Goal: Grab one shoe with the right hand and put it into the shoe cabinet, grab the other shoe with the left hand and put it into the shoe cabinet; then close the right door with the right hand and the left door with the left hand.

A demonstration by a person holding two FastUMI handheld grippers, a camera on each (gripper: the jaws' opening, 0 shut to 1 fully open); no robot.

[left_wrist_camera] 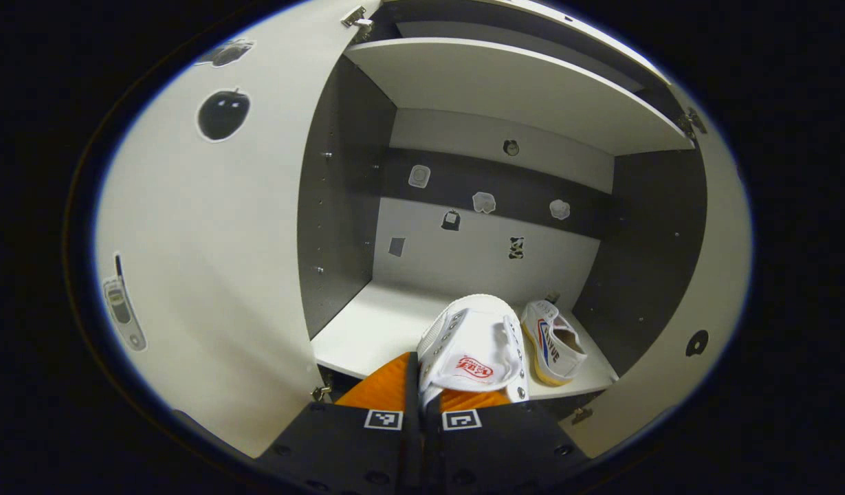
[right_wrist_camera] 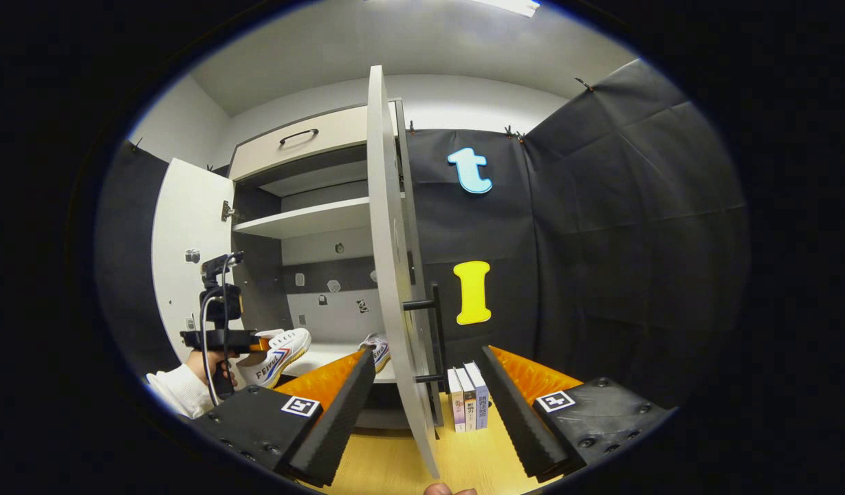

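My left gripper (left_wrist_camera: 421, 388) is shut on the rim of a white canvas shoe (left_wrist_camera: 474, 350), which it holds over the front edge of the cabinet's lower shelf (left_wrist_camera: 367, 330). A second white shoe (left_wrist_camera: 553, 340) lies on that shelf to the right, near the side wall. From the right gripper view, a hand holds the left gripper (right_wrist_camera: 257, 344) with its shoe (right_wrist_camera: 278, 357) at the cabinet opening, and the other shoe (right_wrist_camera: 377, 347) lies behind the door. My right gripper (right_wrist_camera: 429, 388) is open, its fingers on either side of the right door's (right_wrist_camera: 393, 275) edge without touching it.
Both cabinet doors stand open: the left door (left_wrist_camera: 209, 261) and the right door with its black bar handle (right_wrist_camera: 429, 337). An upper shelf (left_wrist_camera: 518, 89) spans the cabinet. Three books (right_wrist_camera: 467, 399) stand on the wooden floor (right_wrist_camera: 394, 460) by the cabinet.
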